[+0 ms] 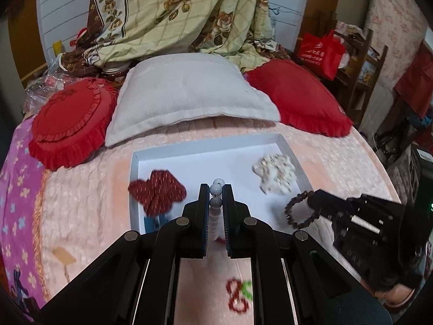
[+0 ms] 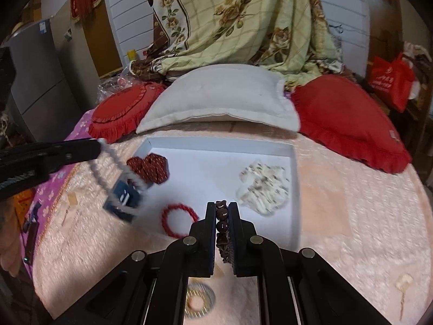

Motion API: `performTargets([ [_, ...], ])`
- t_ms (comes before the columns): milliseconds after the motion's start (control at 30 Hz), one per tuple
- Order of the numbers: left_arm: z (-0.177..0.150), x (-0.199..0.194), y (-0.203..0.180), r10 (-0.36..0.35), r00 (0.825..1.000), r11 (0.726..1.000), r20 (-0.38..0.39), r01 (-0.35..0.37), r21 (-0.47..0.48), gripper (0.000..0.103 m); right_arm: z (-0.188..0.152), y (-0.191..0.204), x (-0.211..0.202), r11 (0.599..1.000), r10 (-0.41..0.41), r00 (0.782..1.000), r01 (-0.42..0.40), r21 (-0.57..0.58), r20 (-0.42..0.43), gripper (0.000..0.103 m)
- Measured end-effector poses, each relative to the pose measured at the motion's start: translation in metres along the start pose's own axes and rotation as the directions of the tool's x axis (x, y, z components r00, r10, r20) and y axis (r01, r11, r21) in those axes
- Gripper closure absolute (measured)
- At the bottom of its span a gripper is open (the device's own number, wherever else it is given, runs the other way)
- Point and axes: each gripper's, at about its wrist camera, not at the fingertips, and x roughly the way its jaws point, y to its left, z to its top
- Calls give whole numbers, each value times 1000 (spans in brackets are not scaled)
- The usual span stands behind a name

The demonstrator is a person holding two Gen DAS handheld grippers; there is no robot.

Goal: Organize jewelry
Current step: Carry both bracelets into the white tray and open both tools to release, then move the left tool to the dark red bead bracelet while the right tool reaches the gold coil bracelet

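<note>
- Left gripper (image 1: 216,191) is closed on a white bead string (image 1: 217,189); in the right wrist view the string (image 2: 113,159) dangles in a loop with a blue tag (image 2: 121,196) at its low end, above the near-left corner of the white tray (image 2: 222,142).
- Right gripper (image 2: 222,211) is clamped on a dark bead bracelet (image 2: 222,216); the left wrist view shows the ring (image 1: 297,211) hanging off the fingertips at the tray's near-right edge.
- Already in the tray: a red patterned piece (image 2: 150,168) at left, a white patterned piece (image 2: 263,187) at right.
- A red bracelet (image 2: 178,223) lies by the tray's near edge; motion blur hides whether it is inside.
- Risk: the swinging tag could snag the tray wall or drag the red patterned piece on lowering.
- Risk: round beads may roll in the grip, so either strand could slip onto the pink blanket (image 2: 351,216).
- Risk: both strands released together may tangle.
</note>
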Motion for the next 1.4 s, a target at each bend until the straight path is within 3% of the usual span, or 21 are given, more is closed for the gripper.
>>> performTargets([
  [200,30,68,12,-15,997,998,-78,10,-64,95,38,-11,63,994,70,995,-63,94,-67,95],
  [400,43,116,18,-8,994,998,-110,1,-59,95,62,-29,113,974,126,987,-104,203,-98,95],
  [700,36,161,54,77,983,990,-169,-96,-106,95,54,-51,157,977,62,984,-25,213,-169,95],
  [867,32,170,58,45,980,990,-191,-70,-124,91,48,-56,166,978,49,979,-7,211,-197,95],
  [900,32,170,56,34,981,991,-193,-59,-123,86,48,-55,165,978,45,978,-2,207,-203,94],
  [1000,31,162,49,25,984,993,-177,-45,-110,69,54,-50,157,983,25,983,9,186,-184,78],
  [1067,30,152,48,21,986,993,-163,-39,-108,69,56,-48,145,985,8,988,20,174,-156,70],
  [1233,23,114,47,0,991,990,-137,-20,-139,69,51,-46,108,988,1,993,17,154,-117,69],
  [1400,-2,55,39,75,994,992,-85,-83,-100,69,27,-41,62,990,7,995,7,143,-95,68],
])
